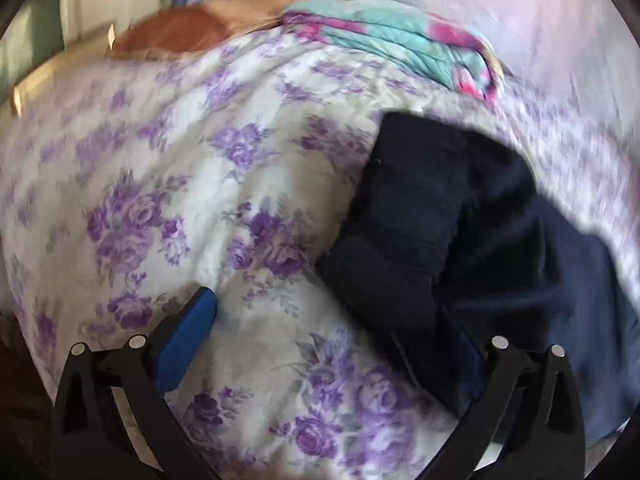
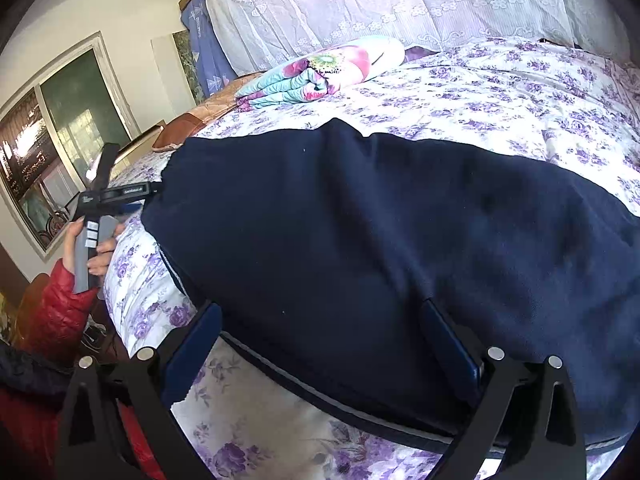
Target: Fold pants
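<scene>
Dark navy pants (image 2: 360, 232) lie spread on a bed with a purple-flowered cover (image 2: 500, 92). In the left wrist view the pants (image 1: 440, 232) are bunched at the right. My left gripper (image 1: 332, 320) is open; its left finger is over the cover and its right finger is partly hidden against the pants' edge. It also shows at the left of the right wrist view (image 2: 120, 196), held by a hand at the pants' far end. My right gripper (image 2: 320, 328) is open above the near hem, with pants fabric between its wide-apart fingers.
A folded turquoise-and-pink quilt (image 2: 312, 76) lies at the bed's far side, also in the left wrist view (image 1: 400, 40). An orange pillow (image 1: 180, 32) is beside it. A lace curtain (image 2: 380, 0) hangs behind. A window (image 2: 52, 140) is at left.
</scene>
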A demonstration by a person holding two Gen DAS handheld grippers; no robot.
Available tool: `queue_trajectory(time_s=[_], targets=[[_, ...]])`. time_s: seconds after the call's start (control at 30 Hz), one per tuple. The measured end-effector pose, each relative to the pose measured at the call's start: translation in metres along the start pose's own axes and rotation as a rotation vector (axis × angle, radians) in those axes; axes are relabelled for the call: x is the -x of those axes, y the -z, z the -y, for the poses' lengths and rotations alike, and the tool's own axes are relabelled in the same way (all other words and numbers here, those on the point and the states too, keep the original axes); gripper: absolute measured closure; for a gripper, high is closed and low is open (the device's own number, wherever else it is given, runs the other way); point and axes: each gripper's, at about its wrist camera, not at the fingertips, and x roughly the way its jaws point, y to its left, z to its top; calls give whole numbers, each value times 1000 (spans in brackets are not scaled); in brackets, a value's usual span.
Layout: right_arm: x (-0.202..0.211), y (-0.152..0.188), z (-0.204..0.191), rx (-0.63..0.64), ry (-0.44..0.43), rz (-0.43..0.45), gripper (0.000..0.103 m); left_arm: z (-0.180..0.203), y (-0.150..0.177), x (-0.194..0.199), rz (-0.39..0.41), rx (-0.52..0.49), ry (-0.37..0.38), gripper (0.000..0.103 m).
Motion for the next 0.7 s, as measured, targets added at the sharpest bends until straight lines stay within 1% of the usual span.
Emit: queue_trajectory(time_s=[0.03,0.07,0.13,0.2,0.23,0.27,0.3,0.33,0.37,0.4,0.43,0.47,0.5,0.53,0.57,0.6,0.63,0.7], targets=[[1,0,1,-5,-5,4,3,-1,-1,6,13,21,2,4],[3,0,2,-11,-8,10,3,1,0,16,47,37,-5,4],[17,2,6,-60,24,55,3,14,7,39,121,18,1,5],[39,7,14,-121,21,90,3,37,14,68,202,-46,59,5],[57,12,21,-164,21,114,3,47,18,79,231,-74,80,5],[70,16,28,-197,28,129,3,65,22,92,263,-120,109,5],[89,23,38,-247,50,141,3,77,26,97,278,-150,130,5],[105,30,48,-297,83,148,3,97,31,105,289,-199,166,5],[125,40,62,-369,135,156,3,118,36,108,286,-250,208,5],[135,47,73,-422,163,160,3,131,41,109,276,-280,235,5],[150,60,88,-511,192,172,3,153,50,107,249,-332,279,5],[158,69,98,-579,206,185,3,169,59,106,228,-368,306,5],[169,85,116,-710,184,233,4,186,69,104,206,-404,336,5],[173,93,126,-782,141,277,4,209,83,99,177,-460,372,5],[176,99,135,-848,99,322,4,224,92,94,160,-497,379,5],[178,99,140,-892,91,349,4,234,103,92,151,-525,374,5],[177,96,144,-915,101,360,4,249,116,88,153,-568,352,5],[173,100,152,-966,97,391,4,263,135,78,162,-628,285,5]])
